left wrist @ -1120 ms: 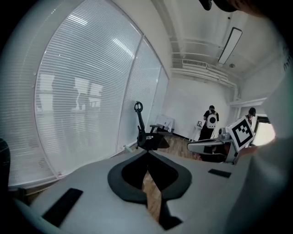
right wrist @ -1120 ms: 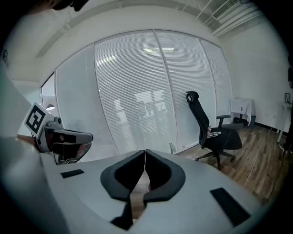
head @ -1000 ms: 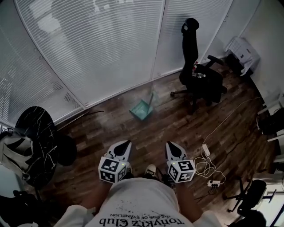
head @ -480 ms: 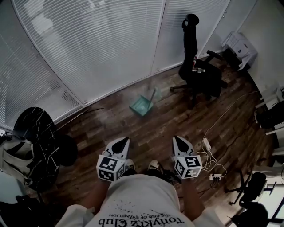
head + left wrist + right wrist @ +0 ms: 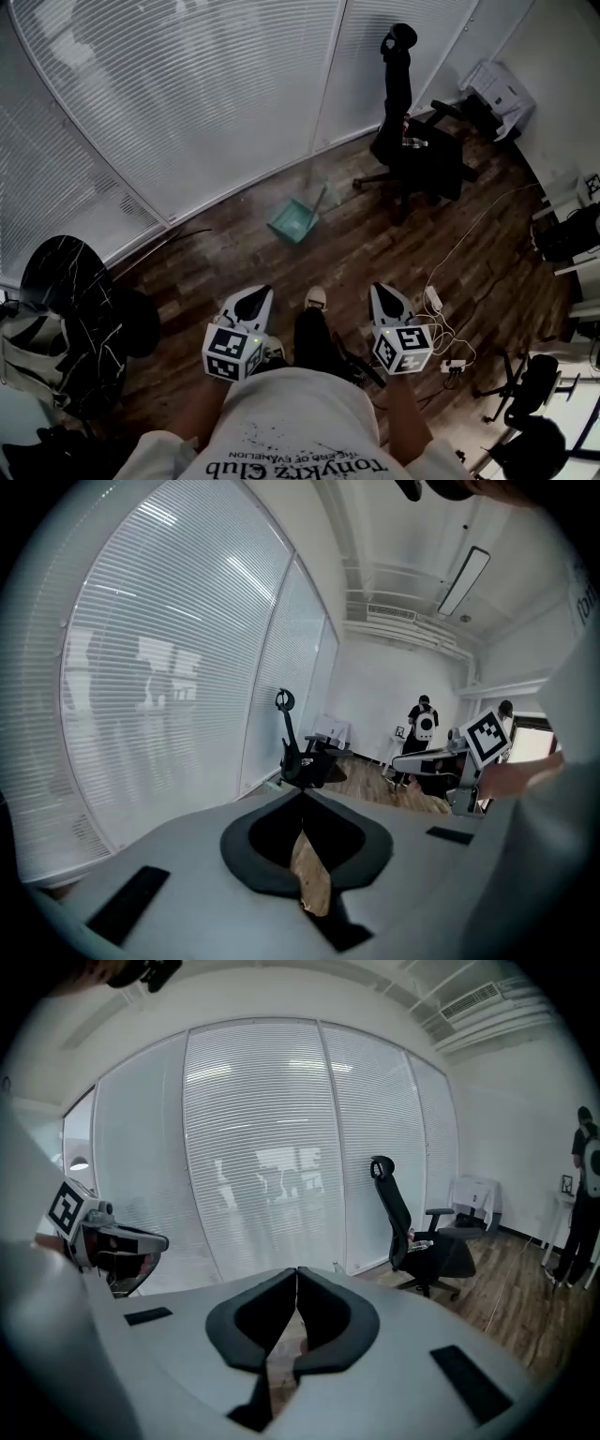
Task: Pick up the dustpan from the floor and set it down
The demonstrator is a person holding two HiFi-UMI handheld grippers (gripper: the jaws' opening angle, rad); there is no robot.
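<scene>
The teal dustpan (image 5: pixel 294 220) lies on the wooden floor near the blinds, its handle pointing up-right. It is well ahead of both grippers, and nothing touches it. My left gripper (image 5: pixel 259 292) is held low in front of the person's body, its jaws shut and empty. My right gripper (image 5: pixel 383 290) is level with it on the other side, also shut and empty. In the left gripper view the jaw tips (image 5: pixel 302 795) meet. The right gripper view shows the same closed tips (image 5: pixel 297 1270). Neither gripper view shows the dustpan clearly.
A black office chair (image 5: pixel 412 150) stands right of the dustpan. A dark round table (image 5: pixel 66 300) is at the left. White cables and a power strip (image 5: pixel 441 328) lie on the floor at the right. Window blinds (image 5: pixel 206 103) close off the far side. One shoe (image 5: pixel 316 298) is between the grippers.
The person has stepped forward, and one shoe now shows ahead between the grippers. Both grippers have drifted slightly apart. The dustpan has not moved on the floor.
</scene>
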